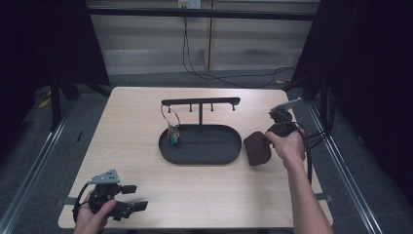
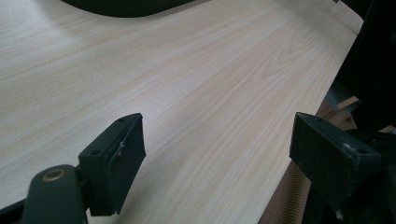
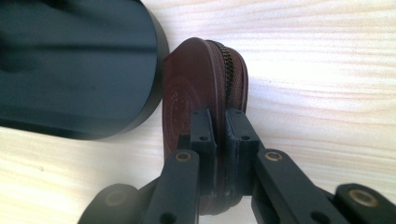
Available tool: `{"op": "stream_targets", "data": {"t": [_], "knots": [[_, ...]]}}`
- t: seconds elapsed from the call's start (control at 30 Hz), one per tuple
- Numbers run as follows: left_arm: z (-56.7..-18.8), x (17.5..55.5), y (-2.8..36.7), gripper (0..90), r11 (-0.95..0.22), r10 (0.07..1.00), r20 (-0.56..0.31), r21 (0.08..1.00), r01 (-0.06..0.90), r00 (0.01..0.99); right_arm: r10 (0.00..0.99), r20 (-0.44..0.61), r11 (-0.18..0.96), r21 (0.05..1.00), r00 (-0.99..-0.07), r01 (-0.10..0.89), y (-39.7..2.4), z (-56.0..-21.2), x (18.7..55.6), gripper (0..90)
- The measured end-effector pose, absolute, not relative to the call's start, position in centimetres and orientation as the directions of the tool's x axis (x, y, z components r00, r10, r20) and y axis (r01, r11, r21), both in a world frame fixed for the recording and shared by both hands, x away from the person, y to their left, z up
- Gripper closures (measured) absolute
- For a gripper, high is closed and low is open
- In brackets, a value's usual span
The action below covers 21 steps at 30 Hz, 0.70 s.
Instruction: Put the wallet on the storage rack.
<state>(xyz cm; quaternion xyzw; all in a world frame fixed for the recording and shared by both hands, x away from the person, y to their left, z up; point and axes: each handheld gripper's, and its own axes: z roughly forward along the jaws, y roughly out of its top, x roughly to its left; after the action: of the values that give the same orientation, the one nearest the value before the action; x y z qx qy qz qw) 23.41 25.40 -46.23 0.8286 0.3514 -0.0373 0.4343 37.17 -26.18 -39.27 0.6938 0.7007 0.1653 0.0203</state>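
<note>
A brown zipped leather pouch stands on edge on the table, just right of the black oval tray. My right gripper is shut on the pouch's near edge, one jaw on each side. A key ring with coloured keys hangs from the left peg of the black T-shaped stand that rises from the tray. My left gripper rests low at the table's front left corner, open, with bare wood between its jaws.
The pale wooden table ends close behind the left gripper and to the right of the pouch. Black cables lie on the floor beyond the far edge. Metal rails run along both sides.
</note>
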Motion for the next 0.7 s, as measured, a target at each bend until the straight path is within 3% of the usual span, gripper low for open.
{"op": "stream_targets", "data": {"t": [0.37,0.7], "knots": [[-46.2,23.5,25.6,18.1,-0.376,0.547,-0.365,0.697,0.61,0.753,0.996,0.068,0.036,0.229,-0.052,0.973,-24.8,-37.7,37.6,83.3],[-46.1,23.4,25.4,18.1,-0.378,0.539,-0.366,0.699,0.607,0.758,0.997,0.029,0.066,0.227,-0.074,0.972,-24.2,-36.0,37.6,83.2]]}}
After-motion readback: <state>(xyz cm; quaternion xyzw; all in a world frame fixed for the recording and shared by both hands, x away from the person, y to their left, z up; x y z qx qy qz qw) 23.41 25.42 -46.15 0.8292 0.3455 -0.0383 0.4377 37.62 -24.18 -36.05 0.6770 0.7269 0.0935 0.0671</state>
